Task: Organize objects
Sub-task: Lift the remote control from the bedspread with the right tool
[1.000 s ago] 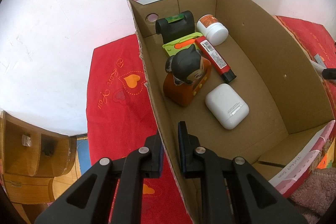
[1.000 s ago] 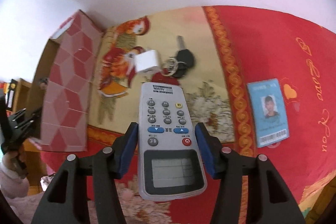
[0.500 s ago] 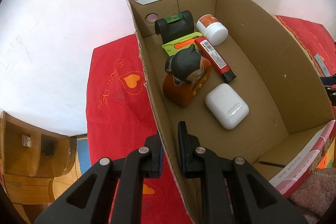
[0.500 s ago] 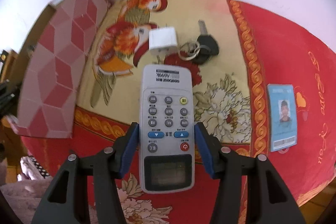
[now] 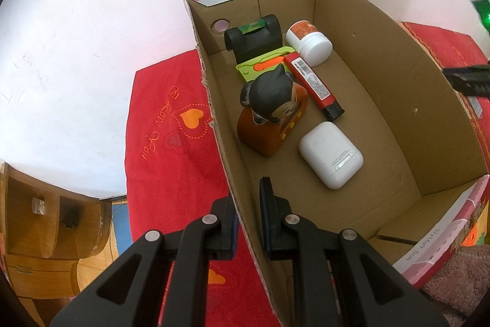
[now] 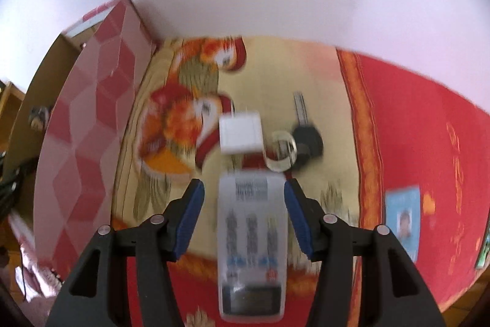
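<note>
Left gripper [image 5: 246,206]: my fingers [image 5: 267,206] pinch the near side wall of the cardboard box [image 5: 395,100], one inside, one outside. Box contents: white case [image 5: 330,154], cartoon figure [image 5: 269,112], red tube [image 5: 312,85], white jar [image 5: 309,40].

Right gripper [image 6: 243,198]: my fingers partly open around the remote control [image 6: 251,250], gaps showing at both tips; whether it is clamped further back, cannot tell. Beyond on the table: white plug [image 6: 240,132], key [image 6: 303,131], ID card [image 6: 402,216].
</note>
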